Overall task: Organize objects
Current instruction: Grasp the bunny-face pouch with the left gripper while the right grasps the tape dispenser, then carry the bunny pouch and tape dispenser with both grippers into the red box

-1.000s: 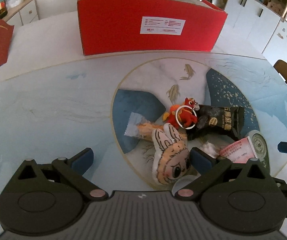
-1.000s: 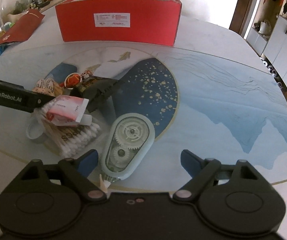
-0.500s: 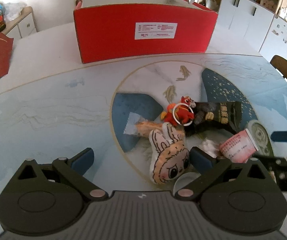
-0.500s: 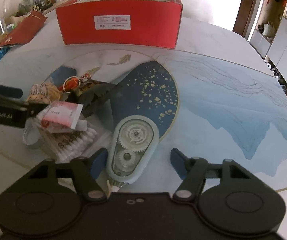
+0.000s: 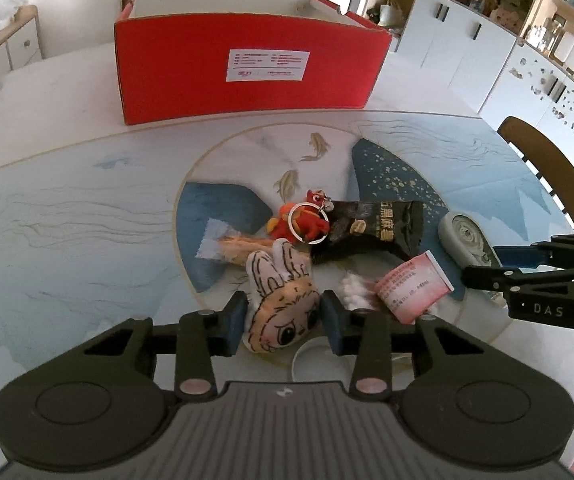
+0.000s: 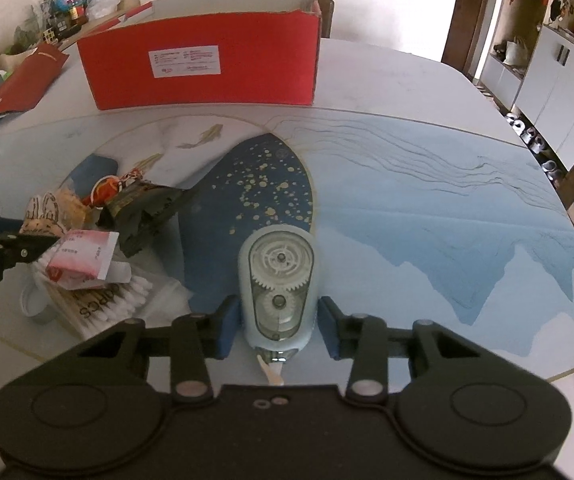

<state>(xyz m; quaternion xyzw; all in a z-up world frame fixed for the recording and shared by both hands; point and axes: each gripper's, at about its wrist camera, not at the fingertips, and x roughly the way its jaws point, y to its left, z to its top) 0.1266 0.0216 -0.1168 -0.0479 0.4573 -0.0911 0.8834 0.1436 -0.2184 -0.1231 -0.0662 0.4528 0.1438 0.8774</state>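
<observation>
2 grippers are closing at once over a cluttered table (image 5: pixel 67 220). The left gripper (image 5: pixel 283 320) is closing its jaws around the plush bunny-eared doll (image 5: pixel 281 304), which is lying between the blue pads with its ears pointing toward 12 o'clock; both pads are pressing on the doll's head. Beyond it, at 12 o'clock, a red plush keychain (image 5: pixel 303 222) is lying against a black snack packet (image 5: pixel 375 226), and a pink tube (image 5: pixel 413 286) is sitting at about 2 o'clock from the doll.

The right gripper (image 6: pixel 279 326) is closing its jaws on the light-blue correction tape dispenser (image 6: pixel 277 284), which is lying flat between the pads with its tip pointing toward 6 o'clock; I cannot tell whether the pads are touching its sides yet. A pack of cotton swabs (image 6: pixel 107 304) is lying at 9 o'clock from the dispenser. The red box (image 6: pixel 207 66) is standing open at 12 o'clock, well apart from both grippers.
</observation>
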